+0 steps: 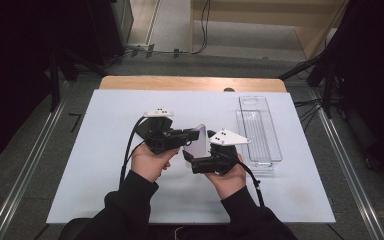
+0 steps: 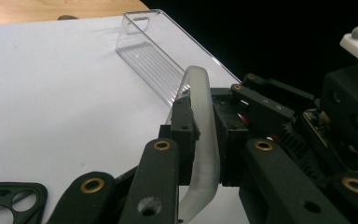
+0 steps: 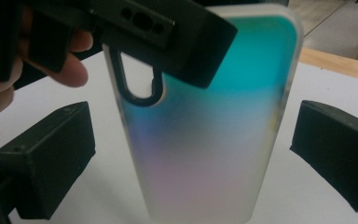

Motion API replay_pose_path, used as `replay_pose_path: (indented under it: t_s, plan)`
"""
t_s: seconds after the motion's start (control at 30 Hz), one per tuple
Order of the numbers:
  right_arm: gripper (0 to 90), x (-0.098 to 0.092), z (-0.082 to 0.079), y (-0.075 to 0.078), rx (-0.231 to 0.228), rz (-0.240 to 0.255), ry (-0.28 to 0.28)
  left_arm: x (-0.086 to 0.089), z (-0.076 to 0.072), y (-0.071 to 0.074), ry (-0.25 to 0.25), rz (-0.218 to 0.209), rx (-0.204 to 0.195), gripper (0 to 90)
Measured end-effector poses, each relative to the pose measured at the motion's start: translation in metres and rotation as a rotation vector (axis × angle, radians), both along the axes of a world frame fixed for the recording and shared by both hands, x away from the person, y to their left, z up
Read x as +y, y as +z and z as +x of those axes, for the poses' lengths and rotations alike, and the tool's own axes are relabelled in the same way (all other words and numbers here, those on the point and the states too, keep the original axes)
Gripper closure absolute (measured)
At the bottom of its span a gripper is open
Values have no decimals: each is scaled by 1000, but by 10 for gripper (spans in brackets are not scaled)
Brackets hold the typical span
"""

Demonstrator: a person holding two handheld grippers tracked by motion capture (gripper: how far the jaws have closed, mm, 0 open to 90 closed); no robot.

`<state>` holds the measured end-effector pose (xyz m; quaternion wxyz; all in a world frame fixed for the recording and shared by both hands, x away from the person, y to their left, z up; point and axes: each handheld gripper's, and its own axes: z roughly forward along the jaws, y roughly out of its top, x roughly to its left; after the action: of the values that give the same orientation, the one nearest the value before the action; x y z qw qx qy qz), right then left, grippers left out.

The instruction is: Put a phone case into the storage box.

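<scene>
A translucent phone case (image 1: 200,141) with a teal-to-pink sheen is held upright above the white mat between my two hands. My left gripper (image 1: 190,135) is shut on it, and in the left gripper view the black pads (image 2: 182,126) pinch the frosted case (image 2: 198,88) edge-on. My right gripper (image 1: 189,159) sits just in front of it, open. In the right gripper view its jaws stand wide on either side of the case (image 3: 205,135) without touching it. There the left gripper (image 3: 168,32) clamps the case's top near the camera cut-out.
A long clear plastic bin (image 1: 260,132) lies on the white mat (image 1: 105,150) to the right of my hands, and it also appears in the left gripper view (image 2: 149,56). A wooden table edge (image 1: 190,82) runs along the far side.
</scene>
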<state>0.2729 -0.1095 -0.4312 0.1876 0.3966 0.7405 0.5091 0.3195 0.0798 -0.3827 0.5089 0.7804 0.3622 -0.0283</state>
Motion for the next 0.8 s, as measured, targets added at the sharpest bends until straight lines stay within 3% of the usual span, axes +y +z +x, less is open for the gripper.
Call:
replay_pose_path:
  t_s: [0.27,0.4,0.73,0.8]
  plan:
    - [2,6,7,2,-11,-6,-6,-1,0,-1,5,-7,9,814]
    - [129,6,9,1,-4,-12,4,-2,-1,-1,8,-11,10,814]
    - [146,5,7,2,-20,-37,4,-2,0,-1,4,-24,26,809]
    - [146,5,7,3,-22,-38,2,-1,0,-1,3,-29,18,742]
